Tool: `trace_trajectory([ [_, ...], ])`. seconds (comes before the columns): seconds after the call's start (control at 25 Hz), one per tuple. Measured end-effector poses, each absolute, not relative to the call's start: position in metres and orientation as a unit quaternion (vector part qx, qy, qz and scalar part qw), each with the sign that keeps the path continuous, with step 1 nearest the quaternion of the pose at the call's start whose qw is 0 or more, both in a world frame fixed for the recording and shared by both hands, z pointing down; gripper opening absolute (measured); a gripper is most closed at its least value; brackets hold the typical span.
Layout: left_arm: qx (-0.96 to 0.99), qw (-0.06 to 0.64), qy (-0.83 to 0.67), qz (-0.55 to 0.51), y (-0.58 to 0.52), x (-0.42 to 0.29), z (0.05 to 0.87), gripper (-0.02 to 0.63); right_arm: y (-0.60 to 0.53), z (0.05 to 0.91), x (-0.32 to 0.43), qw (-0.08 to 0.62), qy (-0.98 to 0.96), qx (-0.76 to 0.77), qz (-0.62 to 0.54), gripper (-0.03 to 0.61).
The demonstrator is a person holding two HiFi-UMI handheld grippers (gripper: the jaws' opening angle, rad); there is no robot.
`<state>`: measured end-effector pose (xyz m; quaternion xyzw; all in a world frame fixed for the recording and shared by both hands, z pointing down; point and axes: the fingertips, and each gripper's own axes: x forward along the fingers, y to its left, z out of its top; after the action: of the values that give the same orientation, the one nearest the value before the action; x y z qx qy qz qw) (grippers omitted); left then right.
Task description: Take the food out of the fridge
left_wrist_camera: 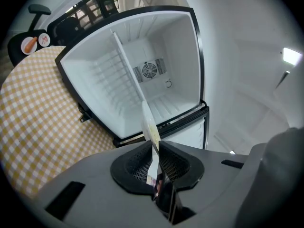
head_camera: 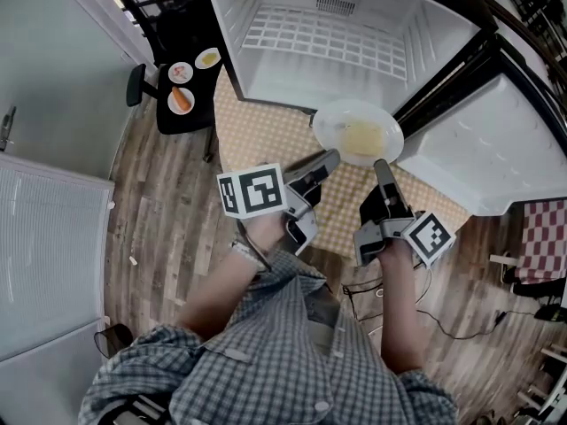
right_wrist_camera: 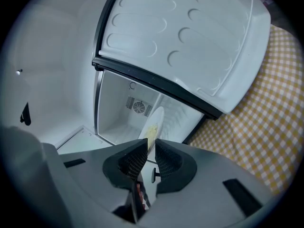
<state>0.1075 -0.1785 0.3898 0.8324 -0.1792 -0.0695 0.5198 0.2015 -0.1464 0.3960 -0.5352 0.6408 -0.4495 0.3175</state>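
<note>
Food, a yellow heap on a white plate, hangs in the air between both tongs, just in front of the open fridge. Nearest in, at 6 o'clock of the head view, is the person's checked shirt. Up from there, the left gripper is clenched on the plate's rim at about 7 o'clock, its jaws narrowed down to the thin edge. The right gripper bites the rim near 5 o'clock with the same tight pinch. Under the plate lies a yellow checked rug. Beyond, at 12 o'clock, the fridge gapes wide, showing its wire shelf, with the door swung out to 3 o'clock. Far off at 10 o'clock, a black chair carries small plates.
</note>
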Motion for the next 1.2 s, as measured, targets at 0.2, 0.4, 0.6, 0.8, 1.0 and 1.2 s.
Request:
trace_trajectory([
  [0.2, 0.833, 0.521, -0.178, -0.058, -0.172, 0.109, 0.405, 0.048, -0.138, 0.413, 0.203, 0.319, 0.631, -0.539, -0.458, 0.044],
  [0.4, 0.827, 0.531, -0.178, -0.045, -0.166, 0.111, 0.424, 0.046, -0.131, 0.432, 0.205, 0.310, 0.624, -0.544, -0.467, 0.044],
  [0.6, 0.814, 0.552, -0.180, -0.036, -0.162, 0.111, 0.448, 0.046, -0.129, 0.454, 0.203, 0.300, 0.618, -0.545, -0.481, 0.044],
  [0.8, 0.801, 0.568, -0.187, -0.022, -0.160, 0.108, 0.474, 0.046, -0.128, 0.479, 0.201, 0.284, 0.613, -0.549, -0.491, 0.044],
  [1.0, 0.796, 0.573, -0.194, 0.002, -0.161, 0.105, 0.497, 0.046, -0.128, 0.501, 0.197, 0.269, 0.607, -0.552, -0.504, 0.046],
  [1.2, 0.786, 0.583, -0.201, 0.025, -0.161, 0.105, 0.521, 0.048, -0.125, 0.530, 0.198, 0.251, 0.585, -0.565, -0.524, 0.046],
])
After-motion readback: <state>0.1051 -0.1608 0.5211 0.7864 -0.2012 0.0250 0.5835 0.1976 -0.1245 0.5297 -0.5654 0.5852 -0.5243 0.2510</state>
